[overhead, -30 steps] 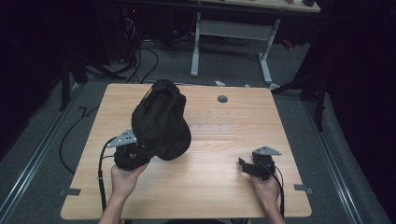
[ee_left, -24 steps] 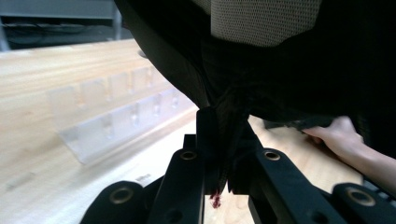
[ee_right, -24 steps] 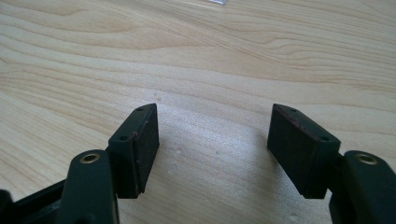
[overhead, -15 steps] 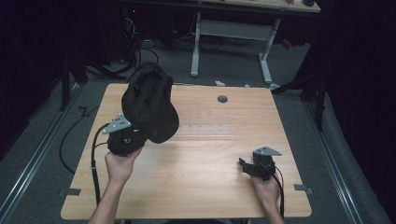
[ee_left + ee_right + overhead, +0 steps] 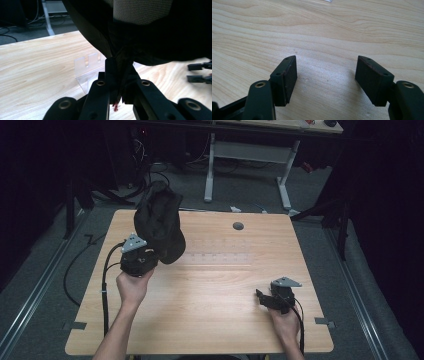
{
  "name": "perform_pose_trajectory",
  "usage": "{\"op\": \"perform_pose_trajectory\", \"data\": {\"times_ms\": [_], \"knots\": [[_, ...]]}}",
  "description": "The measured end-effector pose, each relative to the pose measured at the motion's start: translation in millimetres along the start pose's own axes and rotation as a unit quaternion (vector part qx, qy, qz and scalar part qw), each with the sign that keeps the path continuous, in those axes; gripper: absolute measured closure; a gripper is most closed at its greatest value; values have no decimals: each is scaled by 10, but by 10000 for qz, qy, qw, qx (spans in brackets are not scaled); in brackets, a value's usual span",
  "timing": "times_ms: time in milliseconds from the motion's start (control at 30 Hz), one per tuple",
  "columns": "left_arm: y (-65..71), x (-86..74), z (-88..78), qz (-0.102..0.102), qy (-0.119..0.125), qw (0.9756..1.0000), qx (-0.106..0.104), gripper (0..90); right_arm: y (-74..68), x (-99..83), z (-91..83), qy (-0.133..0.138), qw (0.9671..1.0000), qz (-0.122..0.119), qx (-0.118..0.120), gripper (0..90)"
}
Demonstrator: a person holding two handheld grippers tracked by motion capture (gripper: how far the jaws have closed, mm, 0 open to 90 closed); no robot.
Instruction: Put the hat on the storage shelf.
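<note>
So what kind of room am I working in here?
Probably a lab or recording workshop: a bare wooden table on grey carpet, cables trailing across the floor, and an adjustable-frame desk behind it, with dark surroundings.

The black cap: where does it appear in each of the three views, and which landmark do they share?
High view: black cap upper left, lifted above the left tool.
Left gripper view: top and centre, its edge pinched between the jaws.
Right gripper view: not in it.
Shared landmark: the wooden table.
</note>
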State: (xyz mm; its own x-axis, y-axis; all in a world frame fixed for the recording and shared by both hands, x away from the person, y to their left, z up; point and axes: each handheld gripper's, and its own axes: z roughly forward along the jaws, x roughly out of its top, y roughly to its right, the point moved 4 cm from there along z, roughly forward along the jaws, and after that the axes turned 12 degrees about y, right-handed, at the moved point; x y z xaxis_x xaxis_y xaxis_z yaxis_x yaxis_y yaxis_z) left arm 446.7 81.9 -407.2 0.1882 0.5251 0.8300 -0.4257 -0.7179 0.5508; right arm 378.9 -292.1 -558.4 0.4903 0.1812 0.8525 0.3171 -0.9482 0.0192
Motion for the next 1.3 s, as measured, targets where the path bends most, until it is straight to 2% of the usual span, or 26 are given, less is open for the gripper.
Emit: {"op": "perform_pose_trajectory", "data": {"times_ms": [467, 1167, 1300], "knots": [[-129, -169, 195, 237, -69, 9992, 304, 856, -2, 0, -1, -4, 10000, 9, -5, 341], [-199, -378, 309, 450, -241, 9977, 439, 855, -7, -1, -2, -6, 10000, 6, 9, 339], [-232, -437, 323, 408, -262, 9977, 476, 855, -8, -1, -2, -6, 10000, 4, 12, 339]]}}
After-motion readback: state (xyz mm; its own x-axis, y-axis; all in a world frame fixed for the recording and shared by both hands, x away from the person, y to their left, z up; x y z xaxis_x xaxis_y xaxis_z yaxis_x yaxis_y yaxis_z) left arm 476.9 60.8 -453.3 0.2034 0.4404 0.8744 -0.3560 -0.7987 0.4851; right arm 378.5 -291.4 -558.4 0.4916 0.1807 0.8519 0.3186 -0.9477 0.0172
